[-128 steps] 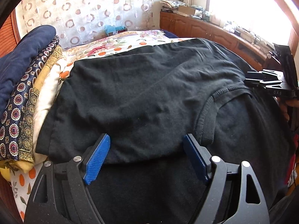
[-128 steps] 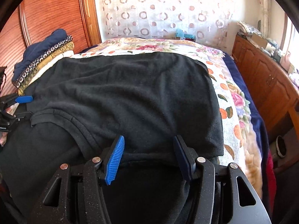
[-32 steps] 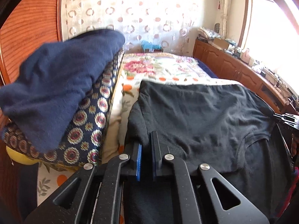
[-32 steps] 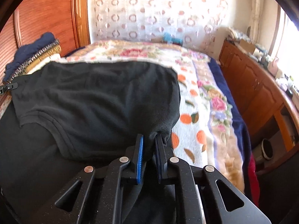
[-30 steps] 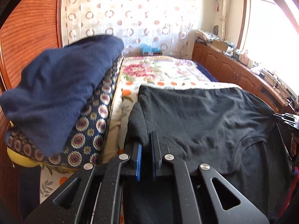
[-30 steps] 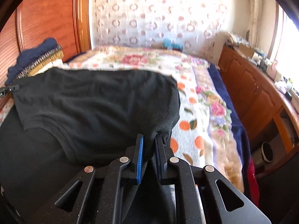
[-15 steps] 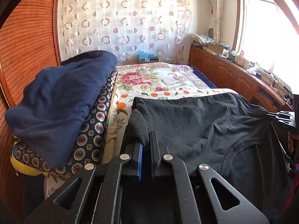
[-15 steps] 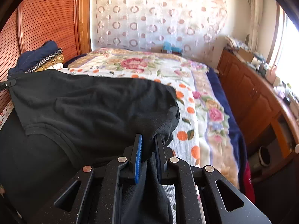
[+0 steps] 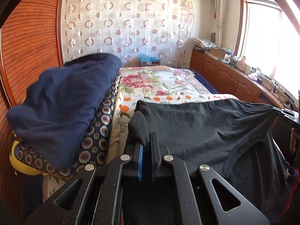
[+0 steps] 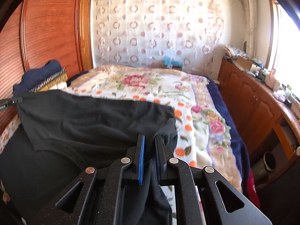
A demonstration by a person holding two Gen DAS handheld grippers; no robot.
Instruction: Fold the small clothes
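Observation:
A black T-shirt [image 9: 202, 129] is stretched between my two grippers above the flowered bed [image 9: 165, 86]. My left gripper [image 9: 147, 146] is shut on the shirt's left edge, with bunched cloth over its tips. My right gripper [image 10: 149, 146] is shut on the shirt's right edge [image 10: 93, 120], and cloth hangs down between its fingers. The right gripper shows at the far right of the left wrist view [image 9: 286, 113]. The left gripper shows at the far left of the right wrist view [image 10: 9, 102]. The neckline faces me.
A stack of folded blankets with a navy one on top [image 9: 61, 103] lies at the bed's left side against the wooden headboard [image 9: 28, 46]. Wooden cabinets [image 10: 253, 101] with clutter run along the right under the window. A patterned curtain [image 9: 127, 24] hangs behind the bed.
Both grippers closed on the shirt's side edges and have lifted it. More of the flowered bed now shows beyond the shirt's far edge.

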